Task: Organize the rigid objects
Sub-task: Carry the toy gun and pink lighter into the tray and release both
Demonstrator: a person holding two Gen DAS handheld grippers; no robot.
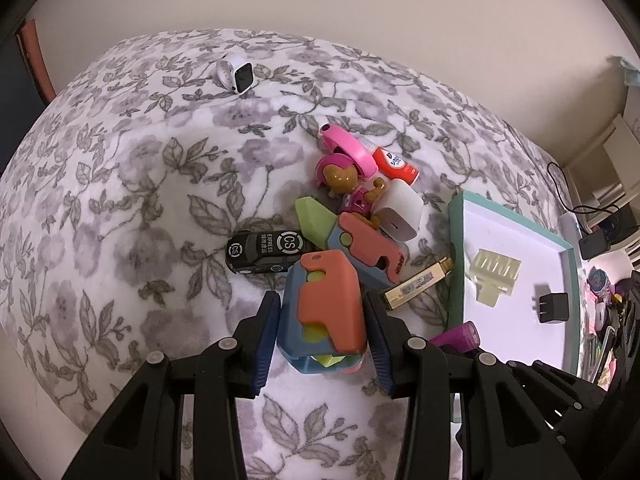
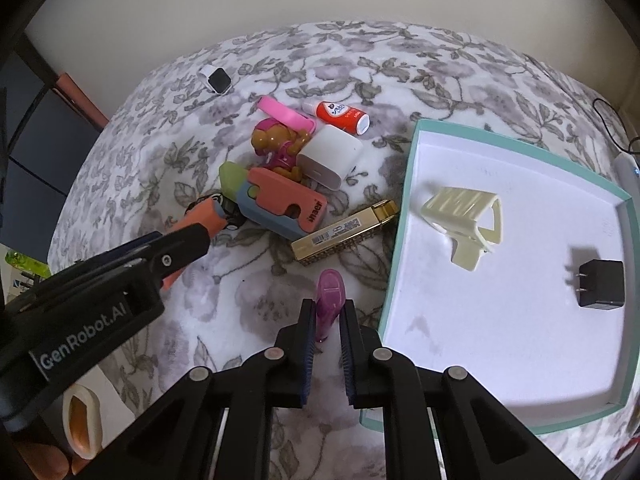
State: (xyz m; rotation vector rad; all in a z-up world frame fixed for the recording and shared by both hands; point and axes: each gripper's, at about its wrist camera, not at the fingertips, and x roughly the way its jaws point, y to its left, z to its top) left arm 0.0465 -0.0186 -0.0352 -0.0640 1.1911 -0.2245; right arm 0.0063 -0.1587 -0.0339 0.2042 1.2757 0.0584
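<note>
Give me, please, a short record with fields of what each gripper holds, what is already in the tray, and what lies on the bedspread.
left gripper: shut on an orange and blue toy
right gripper: shut on a purple bottle
tray: holds a cream hair clip and a black plug
bedspread: pile with a gold box, a white charger, a dog figure, a red bottle
apart from pile: smartwatch

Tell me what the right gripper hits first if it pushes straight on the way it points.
Likely the floral blanket: the right gripper, shut on the purple tube, points steeply down at bare cloth short of the gold box. Depth unclear.
</note>
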